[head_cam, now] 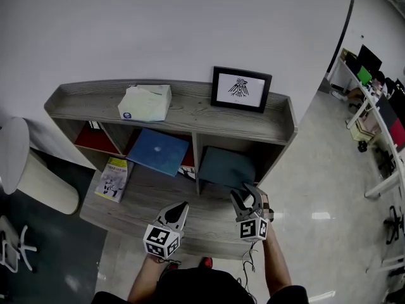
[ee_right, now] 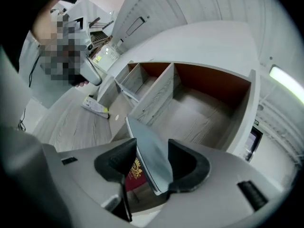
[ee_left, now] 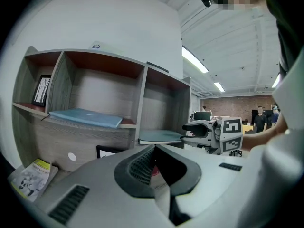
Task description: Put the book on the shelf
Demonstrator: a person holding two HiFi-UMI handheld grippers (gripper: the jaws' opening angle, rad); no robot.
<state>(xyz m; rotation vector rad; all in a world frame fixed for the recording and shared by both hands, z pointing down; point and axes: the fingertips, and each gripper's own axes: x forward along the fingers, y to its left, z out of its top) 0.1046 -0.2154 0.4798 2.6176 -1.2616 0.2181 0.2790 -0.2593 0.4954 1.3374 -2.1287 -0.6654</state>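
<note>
A dark teal book (head_cam: 226,166) lies flat in the right-hand cubby of the grey wooden shelf (head_cam: 190,114), its near edge sticking out. My right gripper (head_cam: 248,198) is at that edge. In the right gripper view the book (ee_right: 149,151) runs between the jaws of the right gripper (ee_right: 152,163) with a gap beside it, so the jaws stand open around it. My left gripper (head_cam: 179,209) hovers over the lower ledge to the left, its fingers closed to a point with nothing in them. From the left gripper view I see the teal book (ee_left: 159,136) and the right gripper (ee_left: 209,132) beside it.
A blue book (head_cam: 157,151) lies in the middle cubby. A tissue box (head_cam: 145,102) and a framed picture (head_cam: 240,88) stand on the shelf top. A yellow-edged booklet (head_cam: 114,179) lies on the lower ledge at left. A white round stand (head_cam: 25,170) is left of the shelf.
</note>
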